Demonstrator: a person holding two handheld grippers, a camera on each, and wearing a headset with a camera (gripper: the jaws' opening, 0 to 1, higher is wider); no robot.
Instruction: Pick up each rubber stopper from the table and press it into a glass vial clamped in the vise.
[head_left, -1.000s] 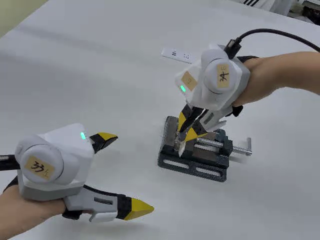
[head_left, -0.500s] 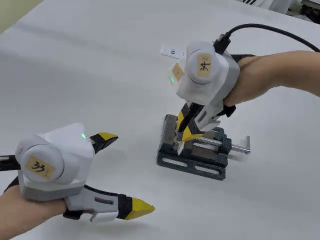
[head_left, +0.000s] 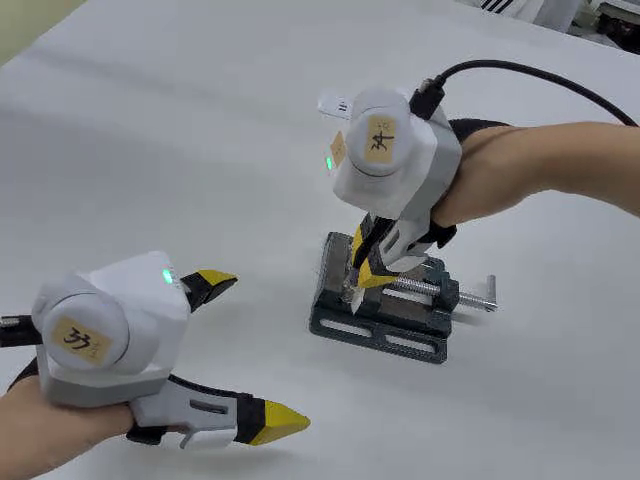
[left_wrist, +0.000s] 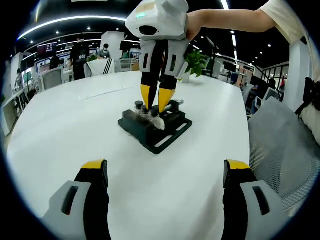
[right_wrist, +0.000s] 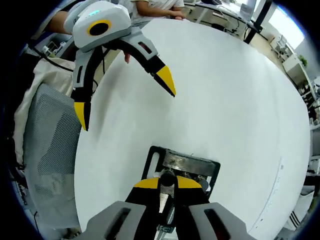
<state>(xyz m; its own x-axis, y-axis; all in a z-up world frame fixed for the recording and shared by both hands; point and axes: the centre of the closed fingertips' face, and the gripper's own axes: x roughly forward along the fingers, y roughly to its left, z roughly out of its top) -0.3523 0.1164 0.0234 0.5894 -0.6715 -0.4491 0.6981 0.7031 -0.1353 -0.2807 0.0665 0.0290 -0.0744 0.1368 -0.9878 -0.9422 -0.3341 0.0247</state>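
Right gripper (right_wrist: 167, 184): it is held over the vise with its tips pointing down. Its jaws are drawn almost together, and a dark round rubber stopper (right_wrist: 167, 177) is pinched between the yellow tips.
Rubber stopper: one is counted. It is seen at the top of the glass vial (left_wrist: 153, 119), directly over the vise jaws.
Glass vial: one is counted. It is clamped between the jaws of the vise (head_left: 380, 335), towards the vise's left end. It is largely hidden by the right gripper's tips, so its contents cannot be told.
Vise: one is counted. It is black and set flat on the table (head_left: 150, 150), right of centre, with its screw handle pointed right.
Left gripper (left_wrist: 165, 172): it is held low at the near left, well apart from the vise and pointed towards it. Its jaws are spread wide over bare tabletop.
Grippers: two are counted, one in each hand.
White strip (head_left: 335, 104): one is seen lying flat on the table, just beyond the right gripper.
Cable (head_left: 520, 70): one black cable is plugged into the top of the right gripper and led off to the right.
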